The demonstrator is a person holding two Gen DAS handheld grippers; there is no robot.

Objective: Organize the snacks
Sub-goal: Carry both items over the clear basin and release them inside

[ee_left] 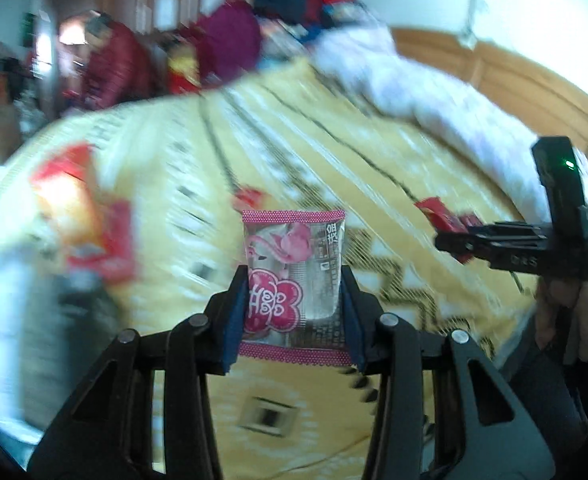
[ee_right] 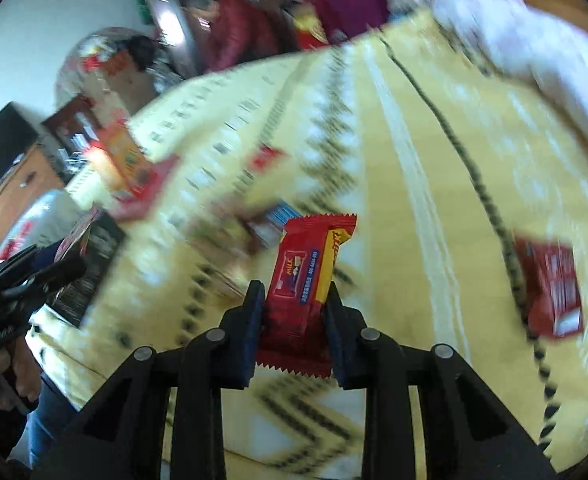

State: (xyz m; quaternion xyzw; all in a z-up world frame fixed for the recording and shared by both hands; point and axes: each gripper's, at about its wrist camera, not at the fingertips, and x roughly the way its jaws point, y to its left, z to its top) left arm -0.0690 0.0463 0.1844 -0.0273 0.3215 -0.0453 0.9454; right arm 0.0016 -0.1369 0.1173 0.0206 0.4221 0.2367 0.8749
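A bed (ee_left: 374, 168) under a yellow patterned blanket fills both views, with a white quilt (ee_left: 414, 80) bunched at its far side and cluttered furniture behind; everything beyond the fingers is motion-blurred. In the left wrist view we see the left gripper (ee_left: 294, 300) clenched on a pink packet (ee_left: 294, 272), pads pressing its two long edges, the packet upright and clear of the blanket. In the right wrist view the right gripper (ee_right: 296, 316) grasps a red bar (ee_right: 306, 284) in the same way, tilted slightly rightward. Outward from these, red wrappers lie scattered on the blanket (ee_right: 550, 284), and a red and orange box (ee_right: 127, 160) sits near the bed's left edge. We judge the step to be carrying: both snacks are lifted, neither yet placed. The next move calls for bringing each to its collection spot, probably the box, and releasing one at a time.
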